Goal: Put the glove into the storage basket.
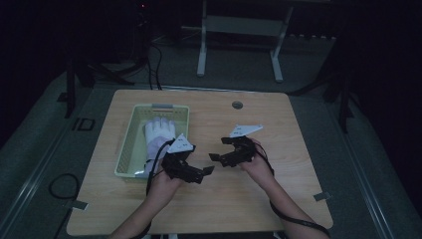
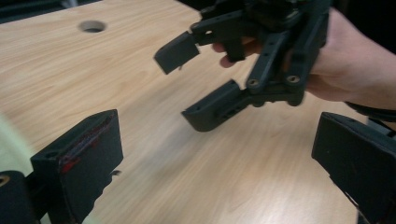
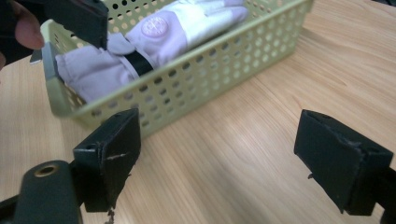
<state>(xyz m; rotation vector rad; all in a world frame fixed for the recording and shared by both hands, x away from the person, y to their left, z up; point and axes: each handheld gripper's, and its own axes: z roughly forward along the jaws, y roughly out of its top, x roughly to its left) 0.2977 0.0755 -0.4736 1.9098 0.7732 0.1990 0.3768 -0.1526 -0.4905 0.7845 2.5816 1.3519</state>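
With the glove lying in the basket at the worktop's left, both the left tool and right tool hang empty, jaws apart, so the left should dip straight in and pinch the cuff, clear of the rim.

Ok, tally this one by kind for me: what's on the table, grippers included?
Baskets: 1, the green basket
Gloves: 1, the white glove inside it
Grippers: 2, the left gripper and the right gripper, both open and empty
Total: 4
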